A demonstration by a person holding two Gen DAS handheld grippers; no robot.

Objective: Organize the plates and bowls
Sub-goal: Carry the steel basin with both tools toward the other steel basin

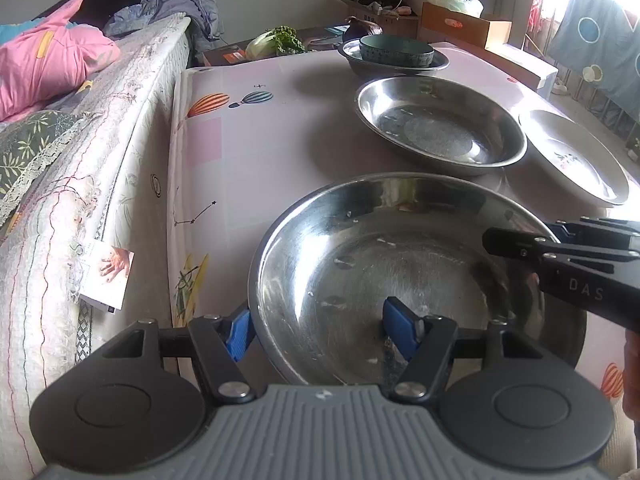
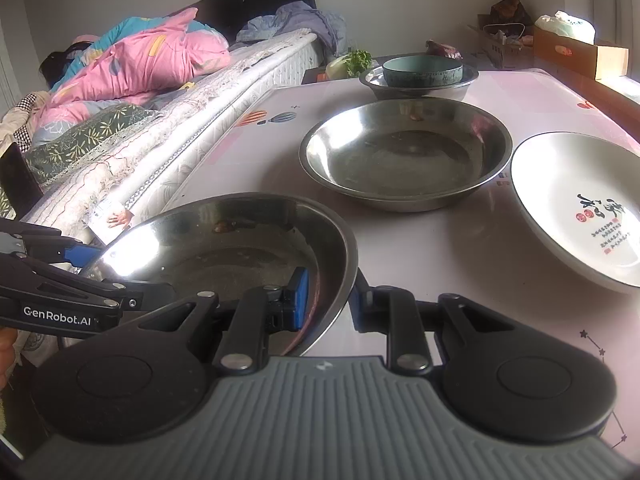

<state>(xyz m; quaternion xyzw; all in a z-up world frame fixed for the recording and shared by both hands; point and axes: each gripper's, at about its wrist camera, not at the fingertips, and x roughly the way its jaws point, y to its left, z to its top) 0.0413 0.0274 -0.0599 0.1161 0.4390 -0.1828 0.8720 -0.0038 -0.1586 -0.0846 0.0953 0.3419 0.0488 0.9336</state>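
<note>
Daylight enters from a window (image 1: 592, 32) far beyond the fingers to the right, overexposed to white. Glare falls on the steel plate (image 2: 224, 264) between the fingers, brightest on its left rim. Soft shadows lie beneath the dishes ahead. Fisheye distortion bends straight edges near the borders; frame corners are vignetted black. Focus is sharp throughout.
</note>
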